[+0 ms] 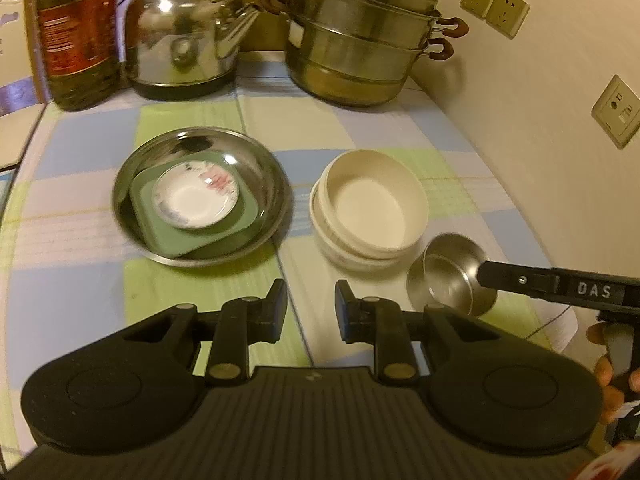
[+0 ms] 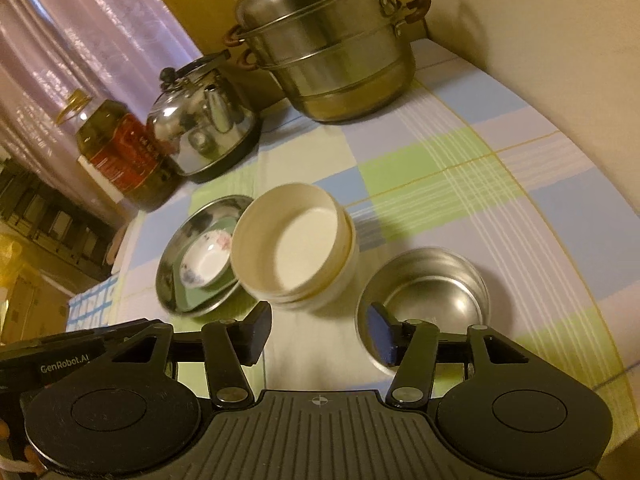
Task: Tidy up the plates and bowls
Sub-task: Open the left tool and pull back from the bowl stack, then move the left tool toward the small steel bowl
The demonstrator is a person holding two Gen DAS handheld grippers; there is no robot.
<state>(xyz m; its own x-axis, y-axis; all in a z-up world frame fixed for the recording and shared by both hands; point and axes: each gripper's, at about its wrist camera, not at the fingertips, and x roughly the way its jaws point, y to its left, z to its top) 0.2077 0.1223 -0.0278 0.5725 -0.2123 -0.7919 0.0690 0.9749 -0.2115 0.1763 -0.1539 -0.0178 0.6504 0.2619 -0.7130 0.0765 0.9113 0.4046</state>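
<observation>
Currently, the left gripper (image 1: 311, 310) is released and empty at lower centre. The right gripper (image 2: 320, 338) is spread, its right finger inside the steel bowl (image 2: 424, 300), lower right, beside the stacked cream bowls (image 2: 294, 250).

"DAS" on right hand-held gripper (image 1: 486, 276)

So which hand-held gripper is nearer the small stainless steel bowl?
The right hand-held gripper: one finger reaches inside the small stainless steel bowl, jaws open. The left hand-held gripper hangs open beside it, apart, facing the cream bowls.
</observation>
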